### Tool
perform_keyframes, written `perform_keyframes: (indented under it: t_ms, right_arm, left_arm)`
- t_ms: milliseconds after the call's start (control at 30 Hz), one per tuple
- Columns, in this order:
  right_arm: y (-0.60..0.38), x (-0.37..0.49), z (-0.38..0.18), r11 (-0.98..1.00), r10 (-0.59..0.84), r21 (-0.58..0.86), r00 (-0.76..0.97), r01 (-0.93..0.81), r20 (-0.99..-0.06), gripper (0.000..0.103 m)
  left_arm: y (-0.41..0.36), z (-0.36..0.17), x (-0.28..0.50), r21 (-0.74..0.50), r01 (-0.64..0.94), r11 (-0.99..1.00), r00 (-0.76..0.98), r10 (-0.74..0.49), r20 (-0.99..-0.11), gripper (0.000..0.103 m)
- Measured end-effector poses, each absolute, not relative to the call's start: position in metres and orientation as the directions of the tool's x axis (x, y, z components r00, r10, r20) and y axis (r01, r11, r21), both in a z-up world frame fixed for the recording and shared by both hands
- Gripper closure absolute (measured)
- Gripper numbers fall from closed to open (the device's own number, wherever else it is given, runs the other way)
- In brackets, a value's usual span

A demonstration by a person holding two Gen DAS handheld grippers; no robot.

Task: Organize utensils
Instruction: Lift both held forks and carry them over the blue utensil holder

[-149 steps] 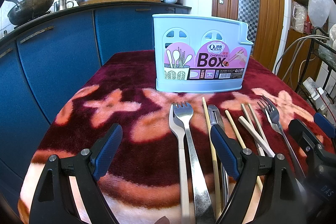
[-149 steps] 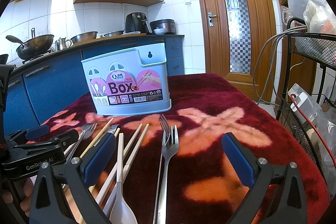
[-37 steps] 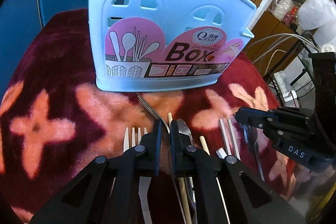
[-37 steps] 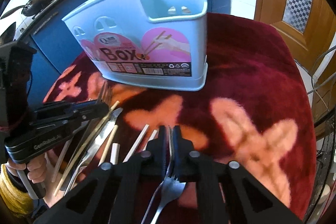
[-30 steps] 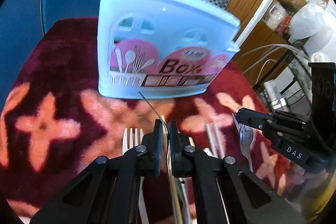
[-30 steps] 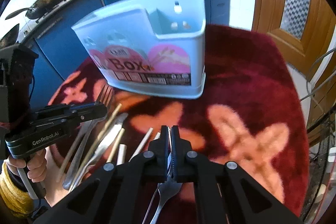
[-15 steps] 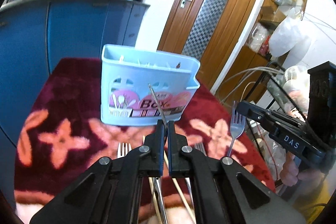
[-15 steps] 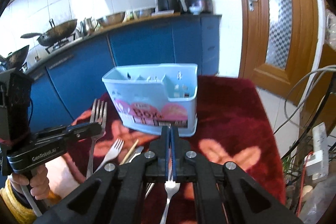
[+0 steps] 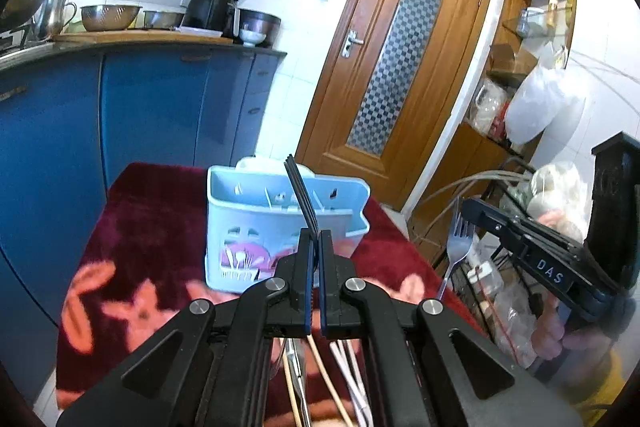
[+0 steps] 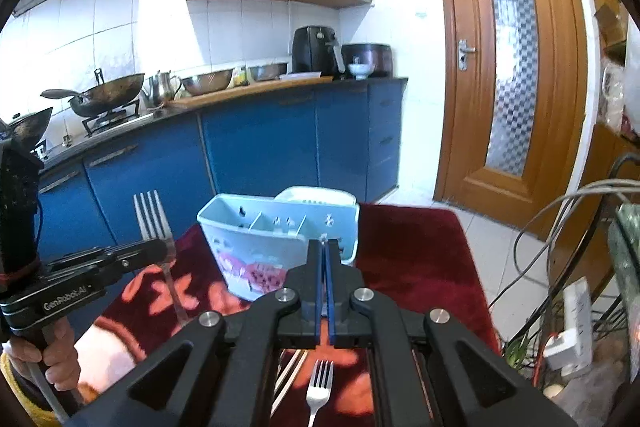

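My left gripper [image 9: 316, 247] is shut on a steel fork [image 9: 300, 193], tines up, held high above the table; the fork also shows in the right wrist view [image 10: 150, 215]. My right gripper [image 10: 324, 251] is shut on a second steel fork, seen in the left wrist view [image 9: 458, 239]; only its edge shows between the pads [image 10: 323, 239]. The light blue utensil box [image 9: 276, 223] stands on the red blanket [image 9: 152, 211] below both grippers; it also shows in the right wrist view [image 10: 260, 227]. Its compartments look open from above.
Chopsticks [image 9: 332, 379], a knife and another fork [image 10: 318, 387] lie on the blanket under the grippers. Blue kitchen cabinets [image 10: 260, 135] stand behind, a wooden door [image 10: 508, 67] at the right. A wire rack with cables and a power strip [image 10: 572, 319] is at the right.
Both grippers closed on forks lying on the blanket and lifted them. Both have risen well above the table, so the box now looks smaller and lower.
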State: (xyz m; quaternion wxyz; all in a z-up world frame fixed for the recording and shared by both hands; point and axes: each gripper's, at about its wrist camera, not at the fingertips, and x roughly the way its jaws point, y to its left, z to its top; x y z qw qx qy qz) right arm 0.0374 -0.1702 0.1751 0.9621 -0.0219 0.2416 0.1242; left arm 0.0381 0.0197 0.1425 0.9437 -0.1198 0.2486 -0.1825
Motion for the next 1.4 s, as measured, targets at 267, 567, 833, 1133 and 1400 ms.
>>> perform_keyframes:
  t_ms: [267, 567, 833, 1133, 1400]
  right_arm:
    - [-0.175, 0.058, 0.195, 0.977, 0.195, 0.013, 0.874, -0.212, -0.445, 0.100]
    - [-0.177, 0.102, 0.219, 0.987, 0.136, -0.023, 0.897, -0.160, -0.421, 0.100]
    - [-0.168, 0.144, 0.233, 0.990, 0.089, -0.066, 0.919, -0.123, -0.385, 0.100]
    - [-0.152, 0.185, 0.208, 0.988, 0.059, -0.112, 0.924, -0.109, -0.378, 0.100]
    - [-0.143, 0.201, 0.162, 0.982, 0.090, -0.109, 0.889, -0.154, -0.449, 0.100]
  left_arm:
    - [0.027, 0.189, 0.054, -0.281, 0.271, 0.921, 0.862, -0.362, -0.354, 0.103]
    - [0.031, 0.239, 0.093, -0.249, 0.255, 0.934, 0.899, -0.324, -0.296, 0.103]
    - [0.036, 0.245, 0.141, -0.257, 0.213, 0.943, 0.912, -0.286, -0.293, 0.103]
    - [0.038, 0.192, 0.183, -0.297, 0.182, 0.937, 0.888, -0.286, -0.359, 0.103]
    - [0.038, 0.143, 0.195, -0.319, 0.170, 0.932, 0.855, -0.300, -0.422, 0.103]
